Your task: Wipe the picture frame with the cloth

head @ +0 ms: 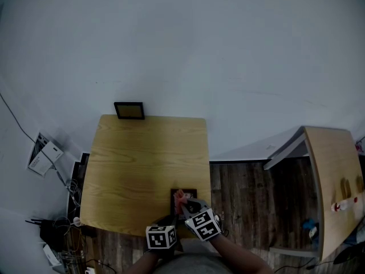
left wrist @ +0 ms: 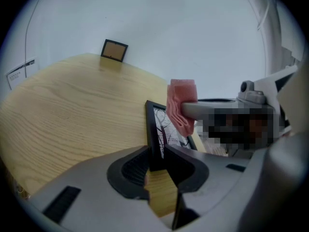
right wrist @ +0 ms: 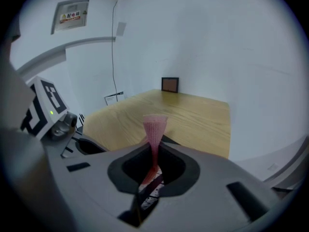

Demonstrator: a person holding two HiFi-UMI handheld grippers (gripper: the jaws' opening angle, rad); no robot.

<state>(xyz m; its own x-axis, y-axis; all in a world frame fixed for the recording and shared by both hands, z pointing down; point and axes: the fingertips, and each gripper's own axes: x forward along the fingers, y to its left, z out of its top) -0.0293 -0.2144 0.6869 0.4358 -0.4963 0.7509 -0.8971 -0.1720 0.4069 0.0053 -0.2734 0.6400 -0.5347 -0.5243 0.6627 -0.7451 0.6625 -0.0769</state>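
Observation:
A small black picture frame (head: 185,194) with a tree print stands on edge near the right front corner of the wooden table (head: 142,164). My left gripper (left wrist: 157,159) is shut on the frame's black border (left wrist: 155,129) and holds it upright. A folded pink cloth (left wrist: 182,105) is pinched in my right gripper (right wrist: 154,159), whose jaws are shut on the pink cloth (right wrist: 154,127). The cloth hangs against the frame's upper right edge. In the head view the right gripper (head: 189,204) sits just right of the left gripper (head: 174,214), both at the table's front edge.
A second dark frame (head: 129,110) leans on the white wall at the table's far edge, seen also as the far frame (right wrist: 170,84). Another wooden table (head: 333,181) with small items stands at the right. Boxes and cables (head: 45,156) lie on the floor at left.

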